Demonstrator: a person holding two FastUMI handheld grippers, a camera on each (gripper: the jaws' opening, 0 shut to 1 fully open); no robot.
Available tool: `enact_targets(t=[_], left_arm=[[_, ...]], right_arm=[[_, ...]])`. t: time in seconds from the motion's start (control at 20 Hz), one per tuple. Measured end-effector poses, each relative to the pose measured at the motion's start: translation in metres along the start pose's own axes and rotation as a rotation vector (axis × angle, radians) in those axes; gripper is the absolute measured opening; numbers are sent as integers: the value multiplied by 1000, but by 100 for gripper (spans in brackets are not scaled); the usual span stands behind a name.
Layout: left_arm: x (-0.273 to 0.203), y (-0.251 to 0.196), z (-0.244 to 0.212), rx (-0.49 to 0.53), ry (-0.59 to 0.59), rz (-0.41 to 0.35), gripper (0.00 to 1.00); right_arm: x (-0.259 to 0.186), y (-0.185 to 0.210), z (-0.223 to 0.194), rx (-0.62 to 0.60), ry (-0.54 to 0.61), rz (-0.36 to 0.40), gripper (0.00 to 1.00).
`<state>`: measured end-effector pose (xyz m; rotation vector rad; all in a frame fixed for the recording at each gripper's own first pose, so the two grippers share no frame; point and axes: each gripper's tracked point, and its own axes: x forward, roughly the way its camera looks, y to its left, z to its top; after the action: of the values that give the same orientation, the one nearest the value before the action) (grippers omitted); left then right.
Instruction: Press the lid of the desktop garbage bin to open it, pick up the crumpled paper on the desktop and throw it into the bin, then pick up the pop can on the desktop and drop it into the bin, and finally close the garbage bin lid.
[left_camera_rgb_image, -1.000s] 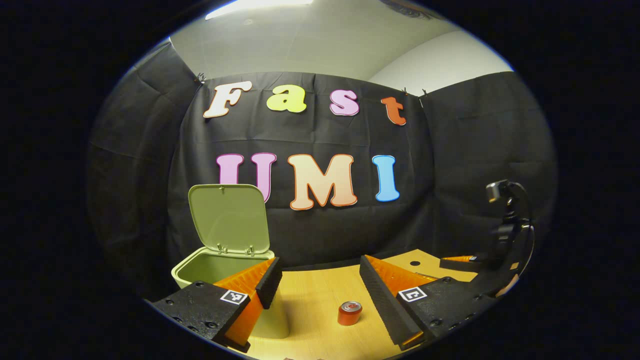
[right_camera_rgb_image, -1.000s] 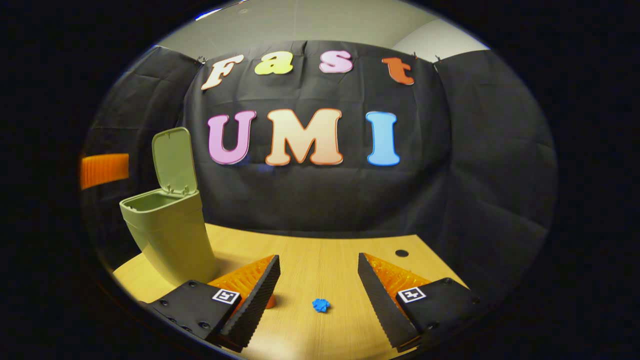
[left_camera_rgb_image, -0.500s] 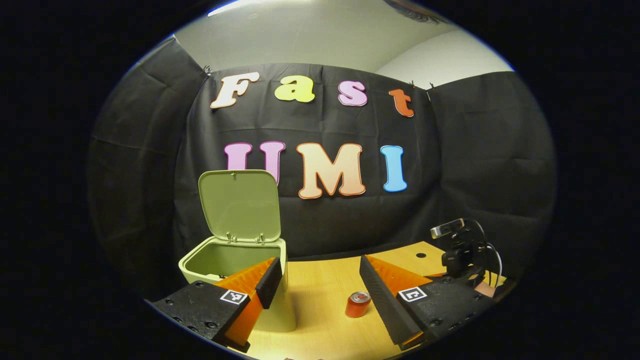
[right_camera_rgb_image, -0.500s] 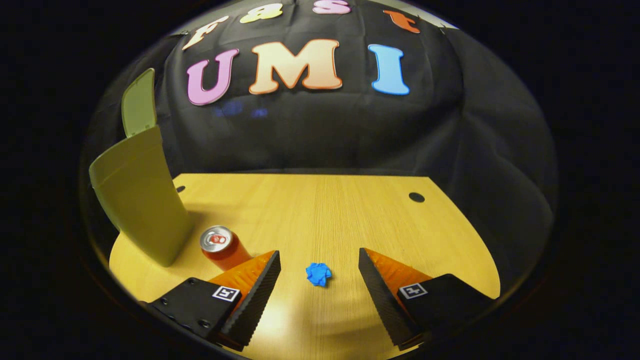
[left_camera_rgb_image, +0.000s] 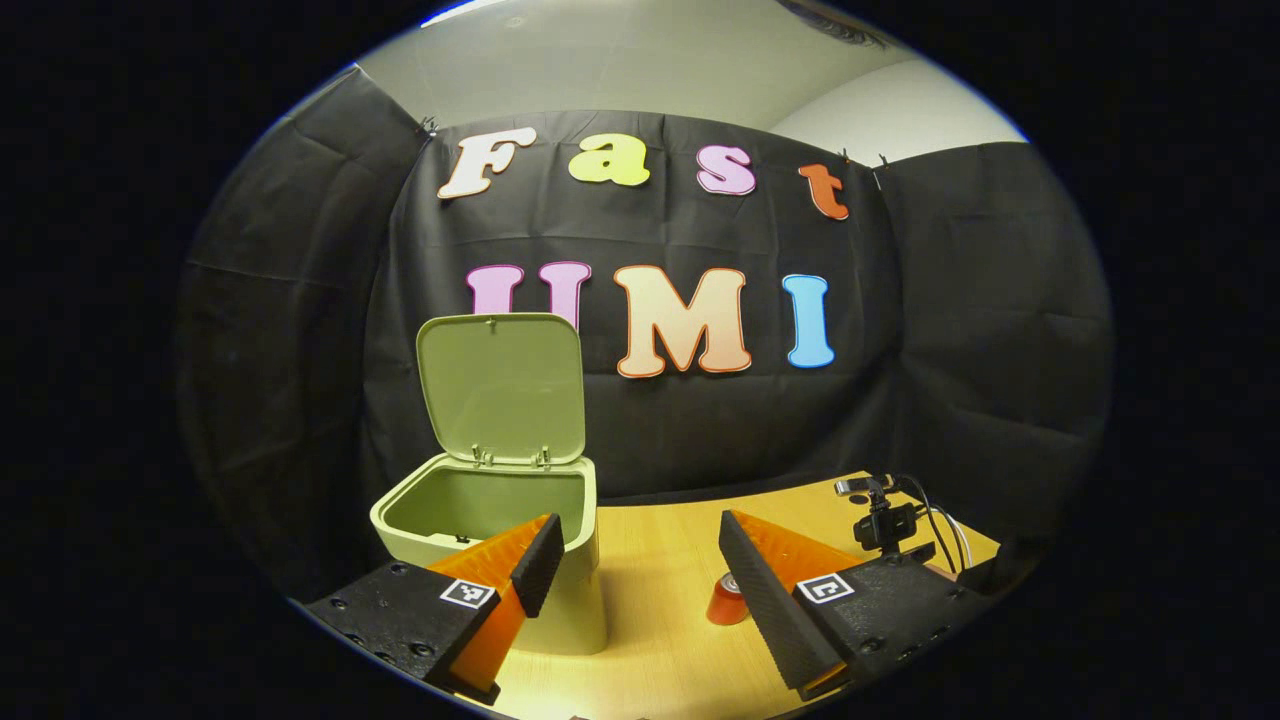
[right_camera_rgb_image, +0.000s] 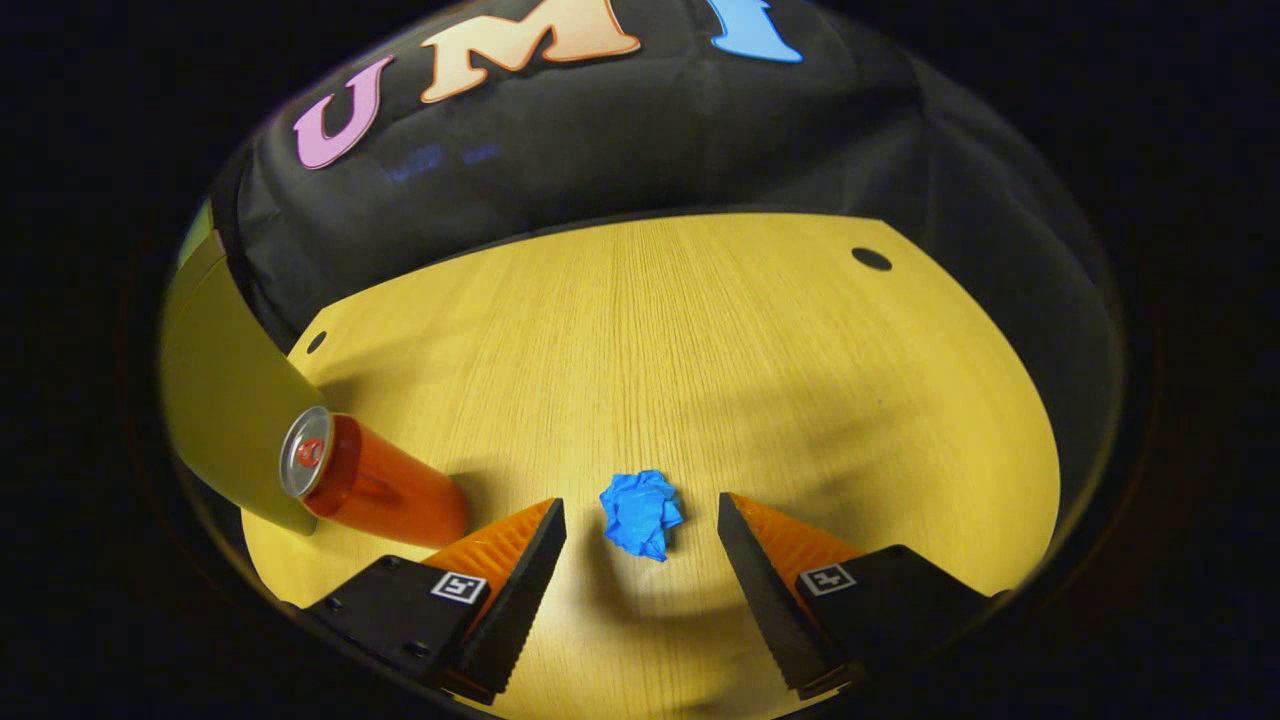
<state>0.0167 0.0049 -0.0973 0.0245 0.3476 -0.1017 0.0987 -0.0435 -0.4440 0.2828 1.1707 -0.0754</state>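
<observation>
Crumpled paper (right_camera_rgb_image: 641, 513) lies between the wide-apart right gripper (right_camera_rgb_image: 641, 545); bin (right_camera_rgb_image: 225, 390) cut off.

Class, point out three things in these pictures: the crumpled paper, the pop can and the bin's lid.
crumpled paper (right_camera_rgb_image: 641, 513), right gripper view, middle of the wad.
pop can (right_camera_rgb_image: 385, 487), right gripper view, its side wall.
bin's lid (left_camera_rgb_image: 501, 388), left gripper view, inner face of the raised lid.

My desk (right_camera_rgb_image: 760, 350) is pale wood. On it the crumpled paper (right_camera_rgb_image: 640, 513) lies mid-desk, the pop can (right_camera_rgb_image: 375, 484) stands beside the bin (left_camera_rgb_image: 560, 600) toward the left edge.
</observation>
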Motion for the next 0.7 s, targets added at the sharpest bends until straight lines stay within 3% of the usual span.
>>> enact_targets(t=[0.1, 0.15, 0.2, 0.35, 0.4, 0.5, 0.6, 0.7], left_arm=[[0, 2, -2, 0, 6, 2, 93], [0, 2, -2, 0, 8, 3, 93], [0, 3, -3, 0, 12, 4, 93], [2, 3, -6, -3, 19, 5, 93], [2, 2, -6, -5, 20, 4, 97], [3, 2, -6, -6, 21, 2, 97], [4, 2, -6, -7, 22, 4, 94], [6, 2, -8, -10, 25, 6, 98]], right_arm=[[4, -4, 3, 33, 10, -7, 87], [7, -4, 4, 49, 13, -6, 92], [9, -5, 6, 56, 10, -7, 85], [9, -3, 11, 58, 16, -2, 76], [9, -3, 10, 59, 21, 0, 76], [6, 1, 10, 56, 29, -9, 63], [4, 2, 11, 47, 29, -22, 43], [7, -1, 8, 29, 26, -24, 43]])
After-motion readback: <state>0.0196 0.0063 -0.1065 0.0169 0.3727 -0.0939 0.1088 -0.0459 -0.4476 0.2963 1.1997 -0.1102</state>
